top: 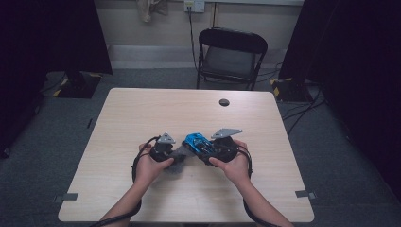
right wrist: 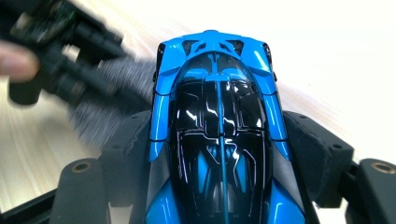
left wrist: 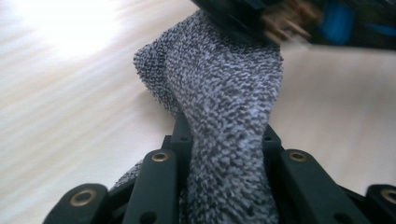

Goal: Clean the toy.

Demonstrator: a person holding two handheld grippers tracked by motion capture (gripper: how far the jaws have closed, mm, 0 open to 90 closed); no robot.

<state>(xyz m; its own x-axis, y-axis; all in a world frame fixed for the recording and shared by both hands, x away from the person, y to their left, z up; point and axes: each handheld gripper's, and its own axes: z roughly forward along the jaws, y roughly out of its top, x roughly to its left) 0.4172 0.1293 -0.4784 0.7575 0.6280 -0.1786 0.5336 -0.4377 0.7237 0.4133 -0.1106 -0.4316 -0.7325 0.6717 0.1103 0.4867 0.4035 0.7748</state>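
A: Start at the left of the high view. What does the left tongs (top: 176, 155) carry?

B: A grey knitted cloth (left wrist: 219, 116). In the left gripper view it is pinched tight between the black jaws, bunched at the bottom of the frame and fanning out toward the top, where it meets the toy.

A: And to the right of it?

B: The right tongs (top: 204, 150) are clamped on a blue and black toy car (right wrist: 219, 140). In the right gripper view the jaws press on its flanks at lower centre, and its nose points to the top of the frame. In the high view the car sits at the middle of the counter (top: 142, 109), just above both hands.

A: So it looks like wiping. What could go wrong?

B: The body is glossy and tapers, so I judge a hard push from the cloth could make it slide or twist out of the grip and drop to the counter.

A: Anything else?

B: The loose knit could snag on the vents at the car's nose and tug it sideways. The cloth's free end also hides the contact point, so the left jaws might strike the paint.
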